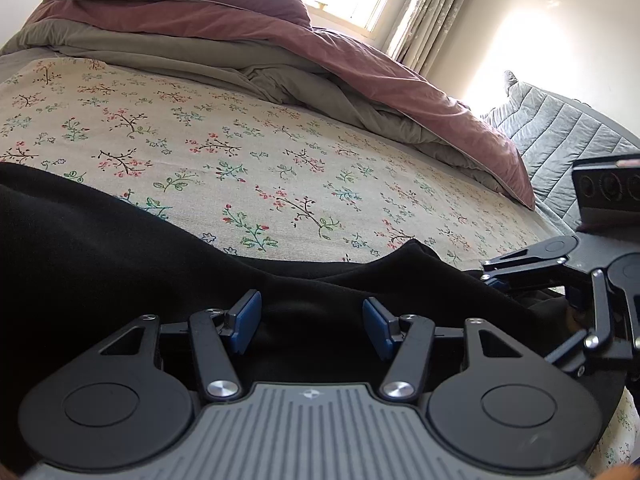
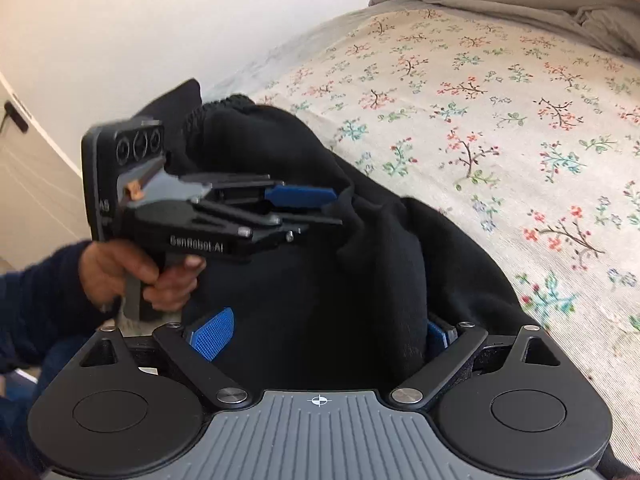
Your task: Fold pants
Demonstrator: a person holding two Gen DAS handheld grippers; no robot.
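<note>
Black pants [image 1: 120, 256] lie bunched along the near edge of the floral bed sheet [image 1: 280, 152]. My left gripper [image 1: 312, 324] is open, its blue pads [image 1: 246, 322] apart just over a fold of the black cloth. In the right wrist view the pants [image 2: 320, 272] rise in a heap with the ribbed waistband [image 2: 224, 106] at the top left. My right gripper [image 2: 324, 336] is open wide, with black cloth between its jaws partly covering the right pad [image 2: 438, 338]. A hand [image 2: 132, 272] holds the left gripper [image 2: 304, 200] low over the heap.
A pink and grey duvet [image 1: 248, 40] is piled at the far side of the bed. A grey quilted cover [image 1: 560, 132] lies at the right, below a bright window with curtains [image 1: 432, 8]. A white wall [image 2: 140, 20] borders the bed's left side.
</note>
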